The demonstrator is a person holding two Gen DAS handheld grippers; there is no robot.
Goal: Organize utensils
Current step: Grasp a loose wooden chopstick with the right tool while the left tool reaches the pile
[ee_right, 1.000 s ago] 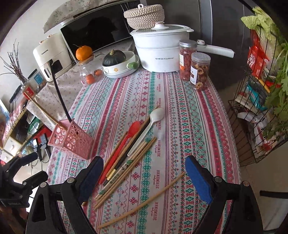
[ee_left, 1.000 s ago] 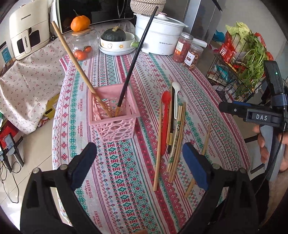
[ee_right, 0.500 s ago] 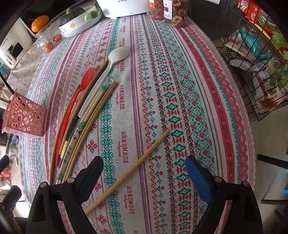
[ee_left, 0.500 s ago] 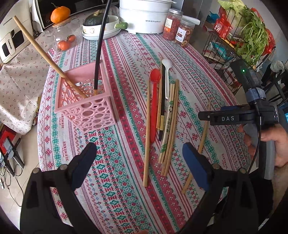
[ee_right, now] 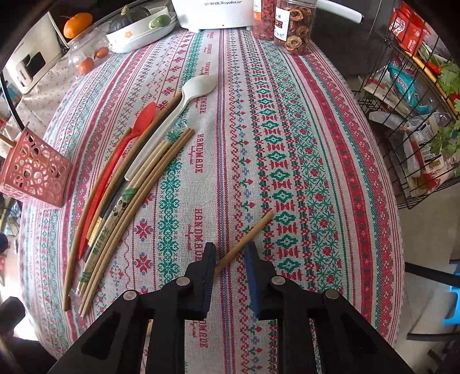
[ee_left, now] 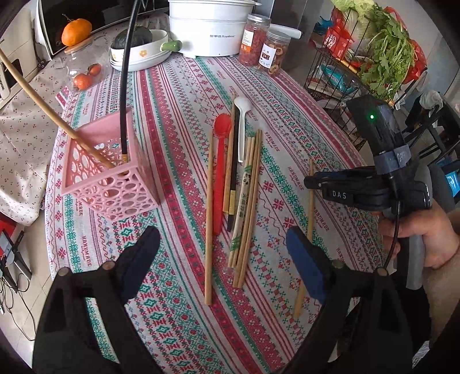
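right gripper (ee_right: 229, 254) has just been closing its jaws around the lone wooden chopstick (ee_right: 249, 236) on the tablecloth (ee_right: 287, 129), clamp unconfirmed. left gripper (ee_left: 221, 259) gapes, empty. pickup step; next, lift toward the pink basket (ee_right: 34, 169) far left.

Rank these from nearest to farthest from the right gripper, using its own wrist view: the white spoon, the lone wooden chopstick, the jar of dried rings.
1. Lone wooden chopstick: between the right gripper jaws.
2. White spoon: upper left, in the utensil row.
3. Jar of dried rings: far table edge, top.
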